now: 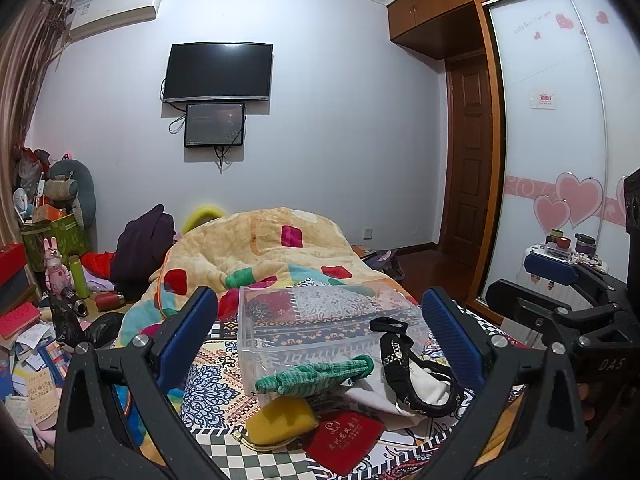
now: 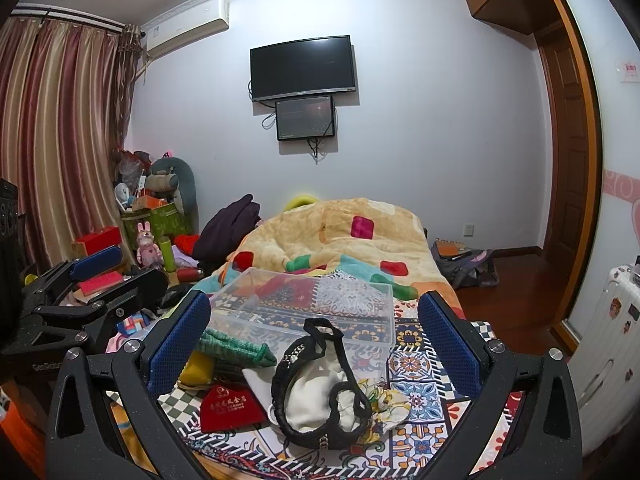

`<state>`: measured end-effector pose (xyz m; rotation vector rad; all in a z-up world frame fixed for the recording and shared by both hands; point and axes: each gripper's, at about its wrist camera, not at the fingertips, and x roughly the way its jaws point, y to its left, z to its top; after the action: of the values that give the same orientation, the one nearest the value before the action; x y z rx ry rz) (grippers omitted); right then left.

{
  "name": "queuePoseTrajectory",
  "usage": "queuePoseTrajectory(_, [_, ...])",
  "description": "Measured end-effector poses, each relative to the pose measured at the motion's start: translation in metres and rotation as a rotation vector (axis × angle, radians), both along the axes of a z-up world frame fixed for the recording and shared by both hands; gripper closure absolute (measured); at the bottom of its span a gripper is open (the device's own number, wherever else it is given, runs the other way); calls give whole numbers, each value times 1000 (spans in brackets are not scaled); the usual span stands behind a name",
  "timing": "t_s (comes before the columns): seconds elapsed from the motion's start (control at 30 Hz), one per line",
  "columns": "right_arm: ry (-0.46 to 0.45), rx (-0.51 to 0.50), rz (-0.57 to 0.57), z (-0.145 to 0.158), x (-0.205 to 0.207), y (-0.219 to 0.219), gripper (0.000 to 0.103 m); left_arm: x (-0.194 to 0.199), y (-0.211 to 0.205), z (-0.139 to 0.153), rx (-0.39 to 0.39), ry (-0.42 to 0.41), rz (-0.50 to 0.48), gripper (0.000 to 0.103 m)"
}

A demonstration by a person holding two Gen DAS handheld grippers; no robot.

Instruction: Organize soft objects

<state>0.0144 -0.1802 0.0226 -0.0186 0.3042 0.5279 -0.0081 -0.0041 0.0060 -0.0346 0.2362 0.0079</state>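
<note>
Both claws gape empty over soft clutter (image 2: 320,392) fronting the clear bin (image 1: 320,320).

"DAS" stands on the right gripper's black body (image 1: 611,364) — the red pouch (image 2: 230,407) bears gold Chinese characters, too small to read.

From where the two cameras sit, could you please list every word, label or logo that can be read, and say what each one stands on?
"DAS": on the right gripper's black body, seen from the left wrist.
"GenRobot", cut off at the end: on the left gripper's body, seen from the right wrist.
Gold logo and Chinese characters on the red pouch: too small to read.
Grey script on the wardrobe door: blurred.
Red and white sticker on that door: unreadable.
</note>
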Motion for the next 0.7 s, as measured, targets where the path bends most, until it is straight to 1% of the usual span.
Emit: queuePoseTrajectory(0.7, [1, 12, -1, 4, 0, -2, 0, 0, 2, 4, 2, -1, 3, 0])
